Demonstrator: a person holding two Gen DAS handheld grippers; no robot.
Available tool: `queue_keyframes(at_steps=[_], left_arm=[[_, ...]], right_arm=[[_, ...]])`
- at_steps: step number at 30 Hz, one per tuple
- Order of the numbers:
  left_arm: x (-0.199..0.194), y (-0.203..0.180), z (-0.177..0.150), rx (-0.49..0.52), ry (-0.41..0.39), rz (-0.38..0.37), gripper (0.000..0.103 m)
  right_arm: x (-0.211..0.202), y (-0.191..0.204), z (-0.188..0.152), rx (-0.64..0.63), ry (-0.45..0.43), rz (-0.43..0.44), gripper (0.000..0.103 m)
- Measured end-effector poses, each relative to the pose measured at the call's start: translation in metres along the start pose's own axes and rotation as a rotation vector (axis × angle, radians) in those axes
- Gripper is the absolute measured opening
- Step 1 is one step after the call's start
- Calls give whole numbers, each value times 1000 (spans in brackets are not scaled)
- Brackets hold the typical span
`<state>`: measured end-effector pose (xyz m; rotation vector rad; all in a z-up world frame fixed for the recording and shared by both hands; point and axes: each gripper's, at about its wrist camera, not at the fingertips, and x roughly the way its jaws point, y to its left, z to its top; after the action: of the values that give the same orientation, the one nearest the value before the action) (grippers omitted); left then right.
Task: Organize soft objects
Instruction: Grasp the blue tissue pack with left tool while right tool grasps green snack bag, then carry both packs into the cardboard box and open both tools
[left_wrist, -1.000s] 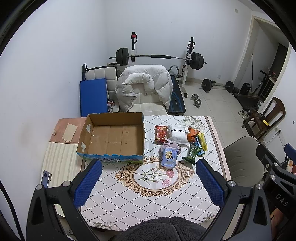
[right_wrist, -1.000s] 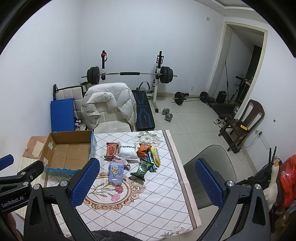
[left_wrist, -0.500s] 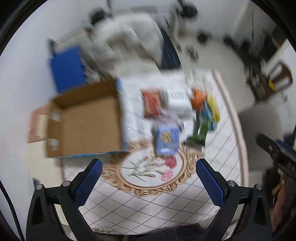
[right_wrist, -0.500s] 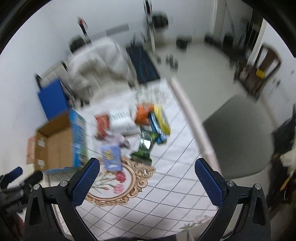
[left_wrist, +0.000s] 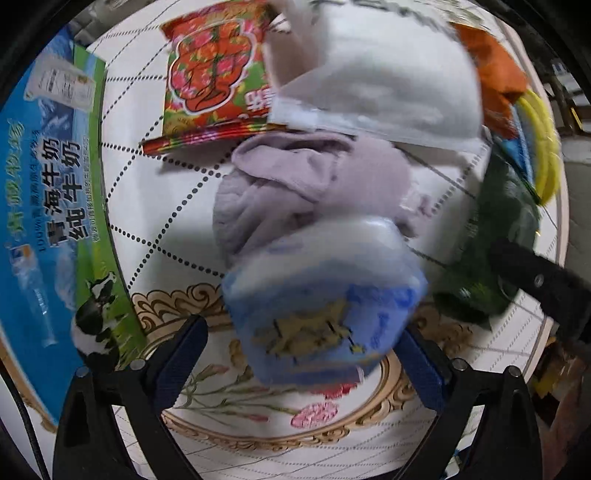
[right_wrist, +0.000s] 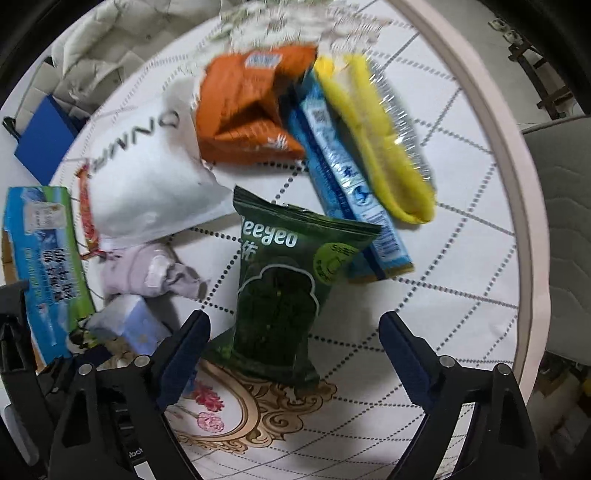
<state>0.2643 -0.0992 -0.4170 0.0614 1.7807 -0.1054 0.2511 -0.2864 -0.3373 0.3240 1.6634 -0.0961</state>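
Note:
My left gripper (left_wrist: 303, 354) is open and low over the table, with a blue soft pack (left_wrist: 321, 302) between its fingers. Behind the pack lie lilac cloth (left_wrist: 295, 184), a white pouch (left_wrist: 376, 77) and a red snack bag (left_wrist: 218, 77). My right gripper (right_wrist: 291, 347) is open, its fingers on either side of the near end of a green snack bag (right_wrist: 284, 288). Beyond it lie an orange bag (right_wrist: 247, 107), a blue sachet (right_wrist: 343, 177) and a yellow pack (right_wrist: 380, 147). The white pouch (right_wrist: 147, 173) and lilac cloth (right_wrist: 147, 273) show at its left.
The cardboard box with a blue-green printed side (left_wrist: 55, 206) stands at the left of the pile; it also shows in the right wrist view (right_wrist: 44, 266). The table's pink edge (right_wrist: 517, 184) curves at the right, with a grey chair (right_wrist: 561, 206) beyond.
Both grippers have dropped from high above the table to just over the pile. The left now straddles the blue pack, the right the green bag. Both stay open.

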Motion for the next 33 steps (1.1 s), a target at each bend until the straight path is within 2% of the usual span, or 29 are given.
queue_keyframes(at_steps=[1,3,4,6,8,10,14,16,19,20,22,24,26,30,33], left_arm=[[2,3,-1,-18,4,-15,84],[5,5,-3,-33,13,-28,52],[7,5,-4,-42,11,-28,48],[-1,9,-10,-57,-8,-27,37],[-18,15,-19,-61,-38,-21,36],[-43,19,-31,-69,-78,-44,36],[-118,39,-69,-52,-180,-106,36],[-160,64,-85,-51,-223,-138,36],[-207,115,-83,-74,-250,-130,36],[-218,136,-81,-90,-258,-126,36],[-235,183,-78,-130,-255,-111,36],[-227,221,-65,-170,-246,-83,36],[-212,265,-46,-191,-207,-70,36],[-169,334,-12,-229,-95,-119,36],[-134,357,12,-214,-26,-145,38]], right_arm=[[6,1,1,1,12,1,89],[16,3,2,10,33,11,79],[22,4,2,15,46,16,74],[32,5,1,27,73,34,41],[34,7,-1,21,74,24,36],[25,13,-10,-2,45,17,35],[-15,34,-36,-69,-4,79,35],[-41,57,-52,-133,-41,107,35],[-73,116,-75,-249,-78,169,35],[-93,125,-74,-273,-81,185,35],[-110,171,-78,-338,-86,231,35],[-106,226,-77,-389,-87,251,35],[-89,280,-70,-426,-85,237,35],[-22,377,-49,-481,-29,174,35],[12,417,-34,-486,15,125,35]])
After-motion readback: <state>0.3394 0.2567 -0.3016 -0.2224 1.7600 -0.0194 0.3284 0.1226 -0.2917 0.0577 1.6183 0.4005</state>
